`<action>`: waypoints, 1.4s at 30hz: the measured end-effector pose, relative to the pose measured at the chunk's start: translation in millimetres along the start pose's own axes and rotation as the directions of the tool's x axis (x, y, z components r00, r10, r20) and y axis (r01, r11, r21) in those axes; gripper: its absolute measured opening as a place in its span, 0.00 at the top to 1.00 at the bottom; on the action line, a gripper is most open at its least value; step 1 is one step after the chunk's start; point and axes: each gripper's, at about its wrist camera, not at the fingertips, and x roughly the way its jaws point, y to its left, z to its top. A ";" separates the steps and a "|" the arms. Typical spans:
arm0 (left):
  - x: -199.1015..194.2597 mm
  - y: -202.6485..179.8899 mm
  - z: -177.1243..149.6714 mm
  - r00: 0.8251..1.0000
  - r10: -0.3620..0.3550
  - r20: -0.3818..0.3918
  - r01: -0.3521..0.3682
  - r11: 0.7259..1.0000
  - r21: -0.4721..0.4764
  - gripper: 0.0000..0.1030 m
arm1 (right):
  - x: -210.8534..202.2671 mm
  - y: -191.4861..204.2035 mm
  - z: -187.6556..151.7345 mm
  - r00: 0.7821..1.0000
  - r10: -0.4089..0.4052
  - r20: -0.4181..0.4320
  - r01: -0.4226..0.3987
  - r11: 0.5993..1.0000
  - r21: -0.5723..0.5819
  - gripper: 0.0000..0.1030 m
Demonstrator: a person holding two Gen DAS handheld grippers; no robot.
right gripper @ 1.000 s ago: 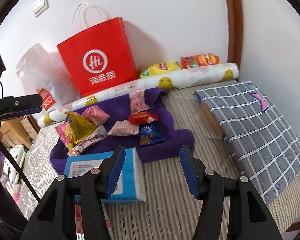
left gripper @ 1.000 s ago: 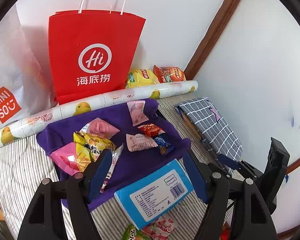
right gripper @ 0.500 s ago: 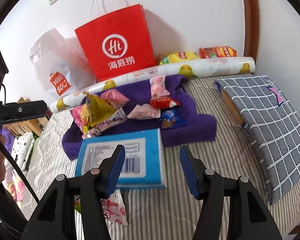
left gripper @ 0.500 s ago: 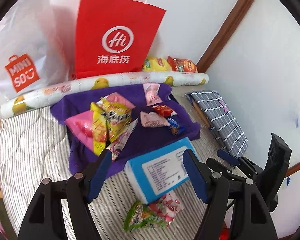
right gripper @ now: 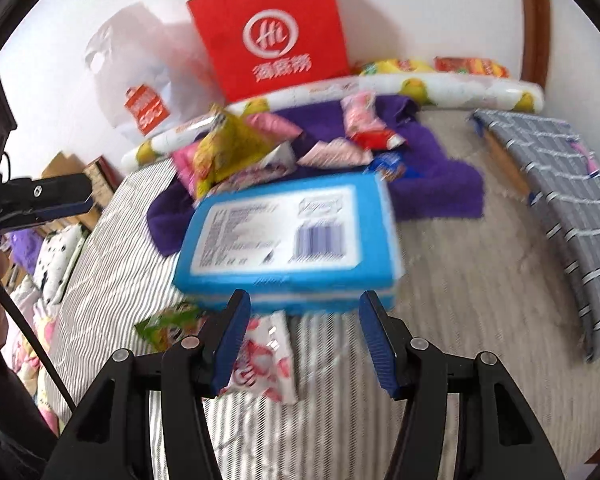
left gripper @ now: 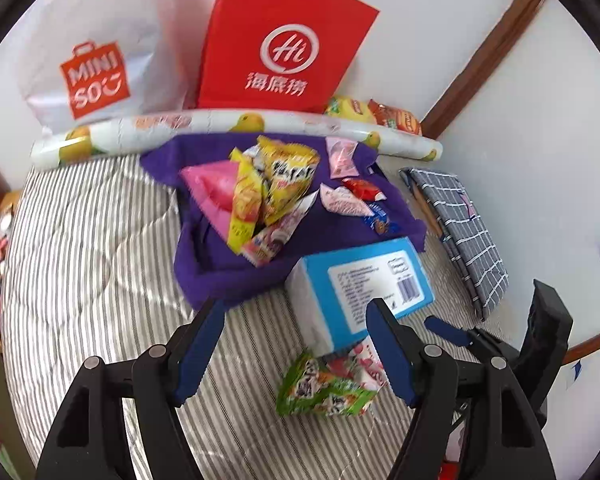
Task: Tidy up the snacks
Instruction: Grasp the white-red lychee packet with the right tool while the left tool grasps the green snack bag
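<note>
Several snack packets lie on a purple cloth (left gripper: 220, 276) (right gripper: 440, 184) on the striped bed: a yellow packet (left gripper: 284, 184) (right gripper: 228, 148), a pink one (left gripper: 212, 192), a red one (left gripper: 364, 189) (right gripper: 376, 138). A blue tissue pack (left gripper: 364, 284) (right gripper: 288, 232) sits at the cloth's near edge. A green packet (left gripper: 320, 390) (right gripper: 164, 326) and a pink-white packet (right gripper: 264, 364) lie in front of it. My left gripper (left gripper: 296, 356) is open and empty above the bed. My right gripper (right gripper: 304, 344) is open and empty just before the tissue pack.
A red paper bag (left gripper: 280, 48) (right gripper: 272, 32) and a white Miniso bag (left gripper: 96, 60) stand against the wall behind a duck-print roll (left gripper: 220, 128) (right gripper: 420, 88). Chip bags (left gripper: 380, 116) lie in the corner. A grey checked cushion (left gripper: 464, 236) (right gripper: 560, 200) lies right.
Both grippers have pulled back and away from the cloth. The tissue pack and the two packets in front of it now show fully. Both stay open.
</note>
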 end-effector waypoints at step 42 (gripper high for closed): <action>34.8 -13.8 -67.5 0.998 0.011 -0.056 -0.012 1.000 -0.011 0.30 | 9.4 13.1 -53.7 1.000 0.004 -0.002 -0.004 0.989 -0.147 0.67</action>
